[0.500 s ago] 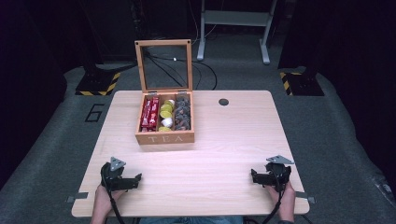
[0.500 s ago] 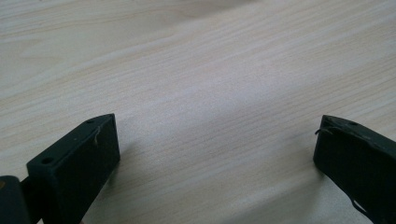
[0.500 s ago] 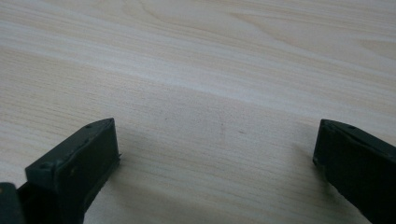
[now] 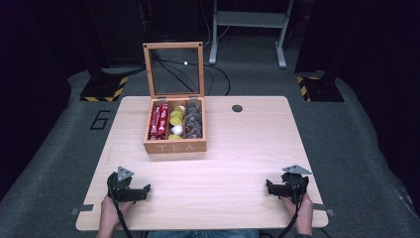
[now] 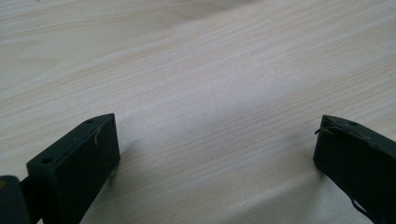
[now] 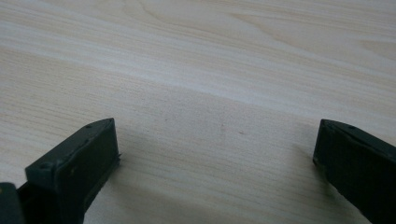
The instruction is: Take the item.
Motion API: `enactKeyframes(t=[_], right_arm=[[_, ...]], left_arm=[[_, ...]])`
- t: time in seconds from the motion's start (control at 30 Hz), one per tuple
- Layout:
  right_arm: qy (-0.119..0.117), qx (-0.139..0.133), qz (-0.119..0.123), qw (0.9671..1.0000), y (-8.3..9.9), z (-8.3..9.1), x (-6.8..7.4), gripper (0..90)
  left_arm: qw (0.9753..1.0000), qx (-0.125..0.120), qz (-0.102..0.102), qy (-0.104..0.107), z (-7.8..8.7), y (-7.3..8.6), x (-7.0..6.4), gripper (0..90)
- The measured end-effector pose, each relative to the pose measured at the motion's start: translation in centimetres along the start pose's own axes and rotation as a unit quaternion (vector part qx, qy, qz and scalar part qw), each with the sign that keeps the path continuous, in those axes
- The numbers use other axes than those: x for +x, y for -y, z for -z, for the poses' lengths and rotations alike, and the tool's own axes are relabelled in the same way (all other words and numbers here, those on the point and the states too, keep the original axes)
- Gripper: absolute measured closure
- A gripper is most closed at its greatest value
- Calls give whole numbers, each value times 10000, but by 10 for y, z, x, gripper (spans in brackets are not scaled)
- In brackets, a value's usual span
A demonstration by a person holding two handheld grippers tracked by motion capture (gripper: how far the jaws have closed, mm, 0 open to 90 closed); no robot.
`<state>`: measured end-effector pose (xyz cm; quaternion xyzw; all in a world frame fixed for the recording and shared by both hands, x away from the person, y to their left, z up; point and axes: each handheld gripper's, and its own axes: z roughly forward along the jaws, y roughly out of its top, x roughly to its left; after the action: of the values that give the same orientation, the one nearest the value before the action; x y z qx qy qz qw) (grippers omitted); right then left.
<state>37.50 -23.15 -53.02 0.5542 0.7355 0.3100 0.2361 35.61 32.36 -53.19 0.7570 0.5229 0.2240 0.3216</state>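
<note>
Table (image 4: 237, 148): pale wood, dark floor around it.
Tea box (image 4: 175, 146): far left of middle, lid up; red packets, yellow pods, dark pods inside.
Left gripper (image 4: 141, 191): near left corner, jaws wide apart over bare wood.
Right gripper (image 4: 272, 187): near right corner, jaws wide apart, well away from box.

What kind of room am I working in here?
Probably a lab or recording studio, not a home: dark curtains, hazard-striped stand bases, loose floor cables, and a lone wooden table holding a tea box.
</note>
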Motion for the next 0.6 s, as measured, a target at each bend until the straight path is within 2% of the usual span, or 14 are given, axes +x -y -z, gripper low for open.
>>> enactKeyframes(t=[0.37, 0.6], right_arm=[[-10, 0, 19, 10000, 0, 0, 0, 0], [-10, -1, 23, 10000, 0, 0, 0, 0]], left_arm=[[9999, -24, 105, -130, -1, 0, -2, 4], [10000, -22, -46, 11, -2, -1, -1, 3]])
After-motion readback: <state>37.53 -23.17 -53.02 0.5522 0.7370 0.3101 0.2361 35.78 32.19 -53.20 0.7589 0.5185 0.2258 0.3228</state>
